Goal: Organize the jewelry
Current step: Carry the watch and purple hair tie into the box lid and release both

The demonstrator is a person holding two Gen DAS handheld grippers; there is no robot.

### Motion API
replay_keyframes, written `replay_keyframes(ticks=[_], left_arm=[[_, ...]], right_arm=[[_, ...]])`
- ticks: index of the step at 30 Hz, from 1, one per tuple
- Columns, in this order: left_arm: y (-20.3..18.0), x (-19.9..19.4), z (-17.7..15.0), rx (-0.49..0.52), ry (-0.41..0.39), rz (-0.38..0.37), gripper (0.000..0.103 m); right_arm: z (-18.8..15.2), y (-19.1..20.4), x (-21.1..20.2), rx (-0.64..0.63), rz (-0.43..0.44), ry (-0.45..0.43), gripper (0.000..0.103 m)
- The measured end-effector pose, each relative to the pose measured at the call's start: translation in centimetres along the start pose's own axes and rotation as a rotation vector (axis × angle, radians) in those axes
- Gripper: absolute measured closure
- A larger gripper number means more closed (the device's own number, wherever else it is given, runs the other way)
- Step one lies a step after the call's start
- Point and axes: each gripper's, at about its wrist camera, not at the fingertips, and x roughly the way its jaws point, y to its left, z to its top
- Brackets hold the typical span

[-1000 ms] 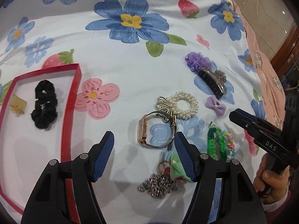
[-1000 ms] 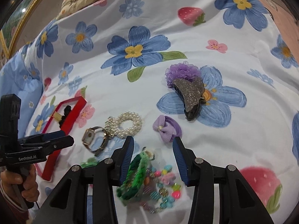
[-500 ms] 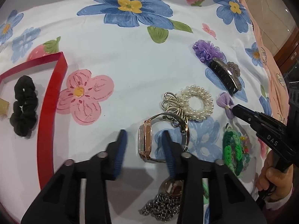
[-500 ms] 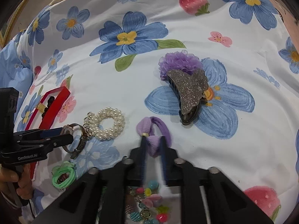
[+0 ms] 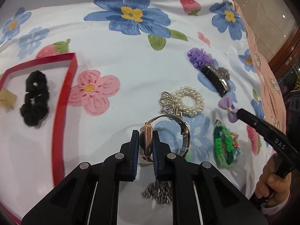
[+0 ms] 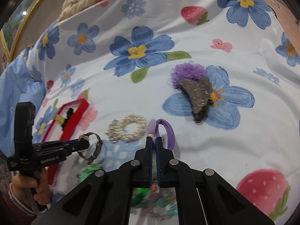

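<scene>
Gripping: left gripper (image 5: 145, 140) clamps the rose-gold watch (image 5: 148, 140) by its case, band looping right over the floral sheet (image 5: 120, 60). Right gripper (image 6: 154, 148) is pinched on the purple bow hair tie (image 6: 165, 131), just beside the pearl scrunchie (image 6: 129, 129). Red tray (image 5: 63, 97), left of the watch, holds a black scrunchie (image 5: 36, 97) and a small tan item (image 5: 5, 99), type unclear. Glitter claw clip (image 6: 198, 95) lies apart on the sheet, against a purple flower clip (image 6: 187, 71).

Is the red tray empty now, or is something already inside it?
Not empty. The red tray already holds a black scrunchie and a small yellowish item at its left edge; what that item is, cannot tell.
</scene>
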Motion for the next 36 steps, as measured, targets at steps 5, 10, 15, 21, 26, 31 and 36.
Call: replay_keyframes(ticks=[5, 10, 15, 21, 26, 31, 36], left_arm=[[0.9, -2.7, -1.0, -0.018, -0.036, -0.001, 0.092], [2.4, -5.1, -1.9, -0.049, -0.066, 0.007, 0.092], [4.2, -7.2, -2.7, -0.081, -0.098, 0.020, 0.092], [6.4, -9.0, -3.4, -0.115, -0.126, 0.044, 0.092], [8.6, -10.1, -4.1, -0.151, -0.140, 0.061, 0.092], [10.6, -11.4, -4.7, -0.182, -0.158, 0.085, 0.092], [12.7, -12.5, -5.1, -0.210, -0.172, 0.111, 0.092]], right_arm=[[-0.3, 2.3, -0.6, -0.021, 0.053, -0.002, 0.100], [-0.6, 5.4, -0.8, -0.066, 0.099, 0.005, 0.100], [-1.1, 7.8, -0.8, -0.099, 0.131, 0.013, 0.100], [-1.6, 10.7, -0.6, -0.137, 0.170, 0.024, 0.100], [-1.8, 13.1, -0.3, -0.166, 0.198, 0.034, 0.100], [-1.9, 15.2, 0.3, -0.190, 0.225, 0.044, 0.100], [-1.9, 17.5, 1.3, -0.215, 0.254, 0.058, 0.100]])
